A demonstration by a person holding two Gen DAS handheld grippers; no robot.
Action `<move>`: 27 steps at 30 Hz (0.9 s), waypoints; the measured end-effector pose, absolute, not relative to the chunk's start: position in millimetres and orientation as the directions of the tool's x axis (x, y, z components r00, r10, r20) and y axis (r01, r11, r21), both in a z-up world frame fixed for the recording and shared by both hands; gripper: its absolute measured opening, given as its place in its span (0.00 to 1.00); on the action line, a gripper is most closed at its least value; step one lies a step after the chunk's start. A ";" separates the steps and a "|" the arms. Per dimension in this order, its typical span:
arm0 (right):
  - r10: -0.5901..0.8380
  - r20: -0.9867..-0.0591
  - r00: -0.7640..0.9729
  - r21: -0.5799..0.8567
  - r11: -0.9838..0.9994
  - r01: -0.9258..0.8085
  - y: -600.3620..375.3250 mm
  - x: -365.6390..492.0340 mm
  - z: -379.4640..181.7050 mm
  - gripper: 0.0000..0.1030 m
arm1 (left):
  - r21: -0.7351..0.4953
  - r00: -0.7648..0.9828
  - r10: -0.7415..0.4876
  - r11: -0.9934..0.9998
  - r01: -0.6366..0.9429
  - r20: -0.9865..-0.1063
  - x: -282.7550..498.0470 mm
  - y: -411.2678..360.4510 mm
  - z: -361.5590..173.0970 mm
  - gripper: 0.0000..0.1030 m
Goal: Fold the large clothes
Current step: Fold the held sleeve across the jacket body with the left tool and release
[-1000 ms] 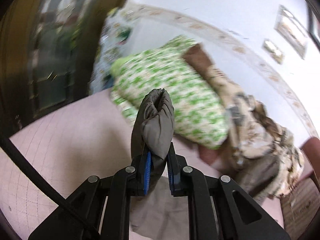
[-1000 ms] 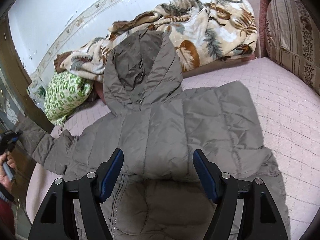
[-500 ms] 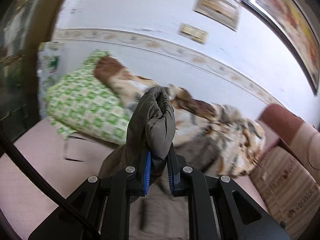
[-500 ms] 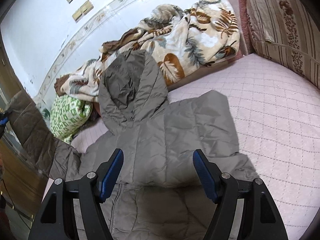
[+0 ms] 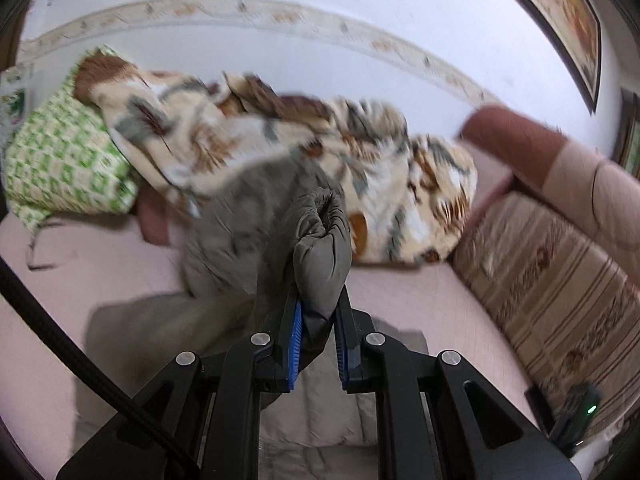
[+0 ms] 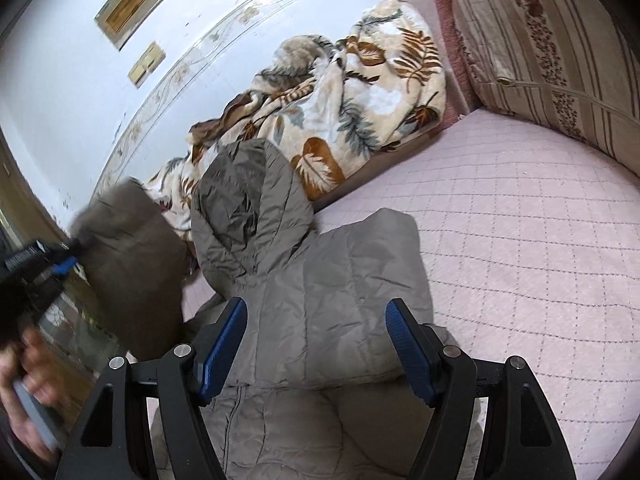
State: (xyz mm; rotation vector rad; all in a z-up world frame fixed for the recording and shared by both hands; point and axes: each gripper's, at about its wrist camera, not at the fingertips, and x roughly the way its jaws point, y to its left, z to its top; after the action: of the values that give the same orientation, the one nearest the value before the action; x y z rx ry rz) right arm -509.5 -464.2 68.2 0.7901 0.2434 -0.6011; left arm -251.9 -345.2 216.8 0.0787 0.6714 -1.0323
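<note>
Jacket: one grey padded hooded one lies spread on the pink quilted bed, just ahead of and under the right gripper, its hood pointing away towards the blanket. The left gripper has its blue pads pressed onto the cuff of one sleeve, which bulges up out of the jaws; the rest of that sleeve hangs down from it to the jacket body below. The right gripper is spread wide, holds nothing, and hovers above the jacket's middle with a finger over either side of the chest panel. In the right view the left gripper shows to the far left, raised above the bed with the sleeve draped from it, and the person's hand grips its handle below. Beyond both grippers lie one leaf-print blanket, one green-checked pillow and one striped cushion.
</note>
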 end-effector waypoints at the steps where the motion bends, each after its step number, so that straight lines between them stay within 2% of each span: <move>1: -0.413 -0.419 0.809 0.599 0.543 0.588 -465.9 -511.8 68.0 0.74 | -0.244 0.323 -0.761 0.526 0.815 -0.563 -256.1 -351.0 206.6 0.13; 10: -0.419 -0.411 0.810 0.611 0.532 0.586 -471.9 -516.3 70.3 0.74 | -0.230 0.202 -0.672 0.496 0.837 -0.713 -293.2 -396.4 92.3 0.15; 12: -0.417 -0.414 0.809 0.612 0.531 0.586 -473.0 -514.6 69.9 0.74 | -0.227 0.158 -0.636 0.480 0.847 -0.755 -301.3 -403.7 73.4 0.32; 13: -0.413 -0.416 0.810 0.612 0.532 0.586 -473.4 -513.3 69.6 0.74 | -0.241 0.122 -0.625 0.464 0.852 -0.771 -303.5 -406.2 67.8 0.49; 14: -0.409 -0.420 0.811 0.612 0.532 0.585 -473.5 -511.4 69.5 0.74 | -0.265 0.077 -0.621 0.440 0.858 -0.780 -307.1 -406.3 64.3 0.53; 17: -0.398 -0.418 0.817 0.623 0.529 0.576 -474.9 -508.0 67.9 0.74 | -0.263 0.065 -0.645 0.398 0.879 -0.762 -315.9 -392.6 77.4 0.54; 18: -0.395 -0.417 0.818 0.628 0.526 0.574 -475.6 -507.0 67.3 0.74 | -0.252 0.074 -0.666 0.379 0.890 -0.742 -318.3 -379.8 88.0 0.55; 20: -0.376 -0.411 0.830 0.652 0.516 0.556 -477.8 -504.0 64.1 0.74 | -0.211 0.130 -0.691 0.386 0.898 -0.711 -311.3 -352.7 105.2 0.68; 21: -0.351 -0.406 0.844 0.675 0.507 0.536 -479.8 -501.0 60.5 0.74 | -0.192 0.160 -0.693 0.401 0.896 -0.703 -305.8 -343.1 110.8 0.70; 24: -0.257 -0.397 0.881 0.748 0.465 0.473 -486.1 -487.9 43.8 0.74 | -0.091 0.307 -0.657 0.498 0.862 -0.689 -273.7 -297.5 120.6 0.71; 25: -0.234 -0.397 0.888 0.765 0.451 0.460 -487.3 -484.0 38.2 0.72 | -0.034 0.381 -0.611 0.557 0.830 -0.694 -256.0 -278.8 118.9 0.71; 27: -0.189 -0.392 0.900 0.799 0.415 0.435 -490.3 -474.7 25.3 0.69 | 0.003 0.444 -0.566 0.615 0.788 -0.694 -231.2 -254.8 115.3 0.72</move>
State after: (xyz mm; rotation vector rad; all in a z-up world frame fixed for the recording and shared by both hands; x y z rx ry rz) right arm -474.7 -490.3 25.3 1.0753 0.2570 -0.3972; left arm -231.2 -254.8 115.3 0.3500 0.7118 -0.8606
